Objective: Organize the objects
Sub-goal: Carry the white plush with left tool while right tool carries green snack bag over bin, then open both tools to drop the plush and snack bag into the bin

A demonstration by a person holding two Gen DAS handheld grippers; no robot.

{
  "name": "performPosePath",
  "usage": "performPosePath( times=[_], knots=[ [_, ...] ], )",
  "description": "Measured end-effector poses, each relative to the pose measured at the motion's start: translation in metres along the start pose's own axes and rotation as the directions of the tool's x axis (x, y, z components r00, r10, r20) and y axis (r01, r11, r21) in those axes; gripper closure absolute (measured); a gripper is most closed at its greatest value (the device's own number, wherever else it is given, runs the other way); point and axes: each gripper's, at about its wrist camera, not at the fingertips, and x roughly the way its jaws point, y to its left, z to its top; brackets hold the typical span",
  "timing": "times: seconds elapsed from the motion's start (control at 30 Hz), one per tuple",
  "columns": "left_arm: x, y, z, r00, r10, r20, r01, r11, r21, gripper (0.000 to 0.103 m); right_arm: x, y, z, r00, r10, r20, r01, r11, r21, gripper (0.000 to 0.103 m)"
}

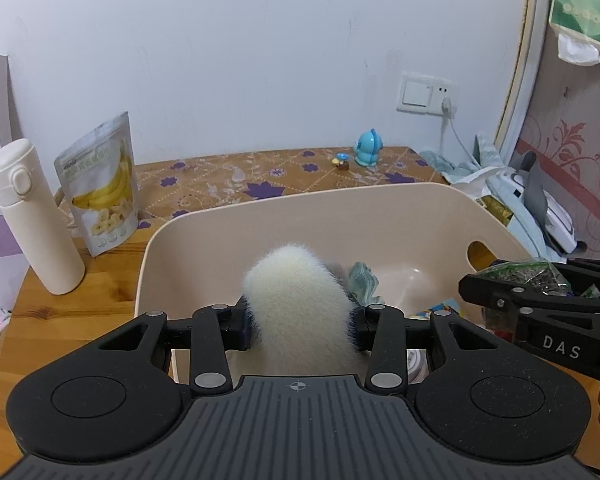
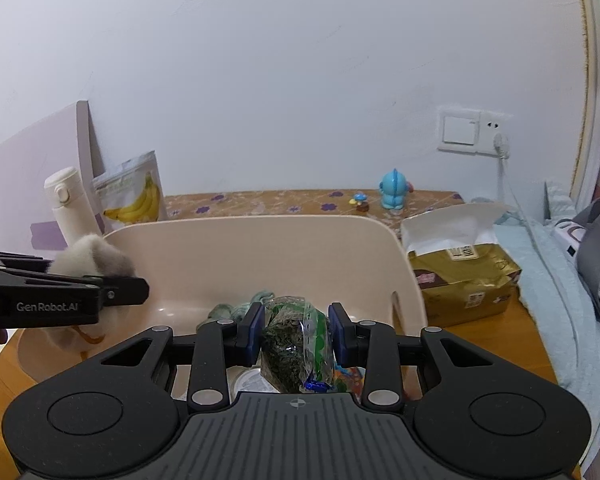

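Observation:
My left gripper (image 1: 300, 320) is shut on a white fluffy plush toy (image 1: 296, 300) and holds it above the beige plastic bin (image 1: 300, 200). It also shows in the right wrist view (image 2: 92, 264) at the left. My right gripper (image 2: 296, 332) is shut on a clear packet of dark green dried seaweed (image 2: 296, 344), held over the same bin (image 2: 260, 232). That packet shows at the right of the left wrist view (image 1: 520, 274). A teal cloth (image 1: 362, 280) and other small packets lie in the bin.
A white bottle (image 1: 32, 216) and a banana chip bag (image 1: 100, 188) stand left of the bin. A blue toy figure (image 1: 368, 148) and a tiny mushroom figure (image 1: 342, 160) stand at the back. A gold tissue pack (image 2: 460, 280) lies to the right.

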Motion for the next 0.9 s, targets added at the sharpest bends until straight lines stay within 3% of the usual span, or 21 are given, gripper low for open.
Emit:
performPosePath(
  times=[0.47,0.57,0.6,0.77,0.87,0.9],
  knots=[
    [0.014,-0.005,-0.008,0.998,0.002,-0.067,0.000,1.000,0.026,0.060,0.015,0.002,-0.008,0.997,0.012,-0.076,-0.012,1.000,0.002,0.070],
    [0.016,-0.007,-0.010,0.996,0.007,-0.086,-0.005,1.000,0.030,0.055,0.019,0.002,-0.009,0.994,0.014,-0.106,-0.015,1.000,-0.007,0.068],
    [0.016,-0.008,-0.011,0.996,0.009,-0.087,-0.006,1.000,0.028,0.054,0.019,0.002,-0.010,0.994,0.014,-0.111,-0.015,1.000,-0.010,0.060],
    [0.009,-0.007,-0.011,0.998,-0.001,-0.068,0.002,1.000,0.002,0.041,0.014,0.002,-0.010,0.995,0.019,-0.098,-0.020,1.000,-0.003,0.058],
    [0.003,-0.008,-0.008,0.999,0.013,-0.052,-0.013,1.000,0.002,0.041,0.009,0.003,-0.009,0.996,0.029,-0.087,-0.030,1.000,-0.005,0.046],
    [0.001,-0.009,-0.008,0.999,0.015,-0.046,-0.015,1.000,0.004,0.040,0.006,0.004,-0.008,0.996,0.033,-0.079,-0.034,0.999,-0.006,0.037]
  ],
)
